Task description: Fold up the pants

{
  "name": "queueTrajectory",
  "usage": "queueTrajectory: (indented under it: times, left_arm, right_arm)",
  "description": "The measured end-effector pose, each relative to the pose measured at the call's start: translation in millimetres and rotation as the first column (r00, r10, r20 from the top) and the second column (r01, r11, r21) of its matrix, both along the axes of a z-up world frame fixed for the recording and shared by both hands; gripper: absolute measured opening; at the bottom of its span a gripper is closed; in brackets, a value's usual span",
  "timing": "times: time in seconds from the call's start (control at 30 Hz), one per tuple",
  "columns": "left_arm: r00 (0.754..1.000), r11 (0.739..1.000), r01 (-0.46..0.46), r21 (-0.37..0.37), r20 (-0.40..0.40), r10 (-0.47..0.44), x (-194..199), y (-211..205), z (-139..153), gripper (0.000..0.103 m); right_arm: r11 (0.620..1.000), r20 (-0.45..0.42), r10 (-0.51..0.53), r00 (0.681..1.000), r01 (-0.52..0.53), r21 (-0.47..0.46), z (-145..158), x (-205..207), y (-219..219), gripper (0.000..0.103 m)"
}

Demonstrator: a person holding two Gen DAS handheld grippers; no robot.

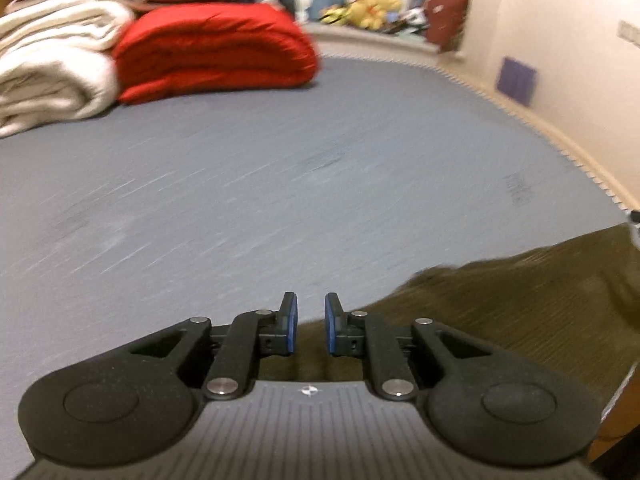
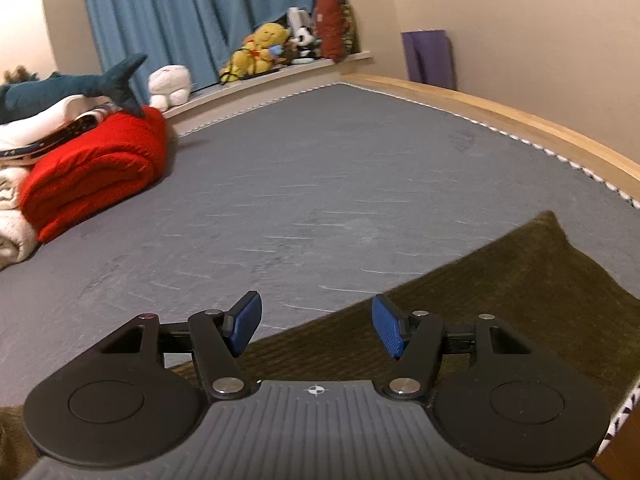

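Note:
Olive-brown corduroy pants (image 1: 520, 312) lie on the grey mattress (image 1: 280, 184) at the lower right of the left wrist view. My left gripper (image 1: 311, 320) hovers over their near edge with a narrow gap between the blue pads and nothing in it. In the right wrist view the pants (image 2: 500, 292) spread across the lower right, one corner pointing away. My right gripper (image 2: 316, 324) is wide open and empty just above their far edge on the grey mattress (image 2: 320, 184).
A folded red blanket (image 1: 212, 52) and white blankets (image 1: 48, 64) are stacked at the far left, with a shark plush (image 2: 80, 84) on top. Stuffed toys (image 2: 260, 50) sit on the window ledge. The wooden bed frame (image 2: 520, 120) runs along the right wall.

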State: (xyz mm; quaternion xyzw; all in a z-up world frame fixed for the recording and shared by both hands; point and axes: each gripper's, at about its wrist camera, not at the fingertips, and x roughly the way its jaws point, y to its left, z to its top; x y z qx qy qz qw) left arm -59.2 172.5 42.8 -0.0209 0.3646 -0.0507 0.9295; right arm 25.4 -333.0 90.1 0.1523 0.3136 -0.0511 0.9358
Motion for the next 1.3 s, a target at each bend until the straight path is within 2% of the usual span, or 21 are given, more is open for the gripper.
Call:
queueTrajectory:
  times: [0.1,0.27,0.37,0.43,0.5,0.53,0.6,0.7,0.83,0.9,0.93,0.97,1.03,1.1,1.2,1.3]
  left_arm:
    - [0.997,0.997,0.07,-0.026,0.025,-0.07,20.7,-50.0,-1.3,0.016]
    - [0.976,0.976,0.217,-0.027,0.039,-0.216,50.4,-114.0,-33.0,0.016]
    - [0.96,0.959,0.278,-0.051,-0.006,-0.278,74.0,-127.8,-61.1,0.016]
    - [0.958,0.959,0.282,-0.01,-0.059,-0.282,84.2,-134.6,-82.8,0.016]
    - [0.956,0.962,0.267,0.066,-0.141,-0.255,96.8,-137.8,-105.7,0.016]
    - [0.955,0.961,0.267,0.073,-0.153,-0.254,100.9,-138.0,-113.2,0.015]
    - [0.96,0.965,0.254,0.071,-0.142,-0.242,105.0,-142.5,-111.0,0.015]
    - [0.966,0.97,0.241,0.029,-0.103,-0.237,100.7,-147.0,-96.8,0.019]
    - [0.956,0.958,0.286,-0.028,-0.058,-0.287,96.8,-143.8,-84.7,0.022]
    - [0.956,0.962,0.272,-0.024,-0.106,-0.273,103.5,-138.3,-99.0,0.022]
    - [0.959,0.971,0.238,0.005,-0.158,-0.234,106.4,-136.3,-109.8,0.016]
    - [0.961,0.975,0.222,-0.022,-0.168,-0.222,110.5,-130.5,-115.9,0.015]
    - [0.967,0.981,0.177,-0.074,-0.174,-0.188,115.2,-125.0,-110.0,0.014]
    - [0.977,0.985,0.138,-0.099,-0.151,-0.152,111.7,-123.3,-98.0,0.019]
    - [0.983,0.983,0.154,-0.103,-0.087,-0.163,101.0,-126.1,-79.5,0.029]
    - [0.983,0.981,0.159,-0.109,-0.071,-0.167,94.6,-125.8,-73.3,0.036]
  right_arm:
    - [0.999,0.0,-0.032,0.999,0.032,-0.001,-3.0,-7.3,-15.4,0.064]
    - [0.996,0.01,-0.081,0.997,0.081,-0.037,-9.1,-23.8,-46.1,0.063]
    - [0.988,0.0,-0.133,0.991,0.132,-0.078,-15.2,-32.0,-68.9,0.063]
    - [0.979,-0.001,-0.185,0.983,0.184,-0.083,-18.3,-38.7,-90.0,0.064]
    - [0.969,-0.007,-0.24,0.971,0.239,-0.058,-22.3,-44.5,-111.1,0.063]
    - [0.962,-0.015,-0.271,0.962,0.271,-0.038,-25.4,-48.3,-123.4,0.063]
    - [0.949,-0.037,-0.316,0.948,0.316,-0.001,-33.3,-54.6,-143.5,0.064]
    - [0.931,-0.07,-0.359,0.931,0.362,0.04,-44.5,-61.8,-163.6,0.063]
    - [0.905,-0.086,-0.411,0.908,0.417,0.08,-53.0,-71.2,-186.7,0.063]
    - [0.89,-0.09,-0.435,0.896,0.443,0.104,-55.8,-74.4,-195.2,0.063]
    - [0.883,-0.093,-0.444,0.891,0.453,0.122,-56.4,-76.2,-197.1,0.063]
    - [0.876,-0.097,-0.451,0.887,0.461,0.143,-57.9,-78.8,-200.4,0.063]
    - [0.863,-0.107,-0.462,0.881,0.474,0.176,-59.6,-80.7,-209.4,0.063]
    - [0.851,-0.114,-0.473,0.874,0.486,0.2,-61.8,-82.0,-215.4,0.063]
    - [0.832,-0.126,-0.491,0.862,0.507,0.226,-65.7,-86.7,-223.0,0.063]
    - [0.804,-0.157,-0.507,0.847,0.531,0.269,-75.2,-91.3,-235.9,0.063]
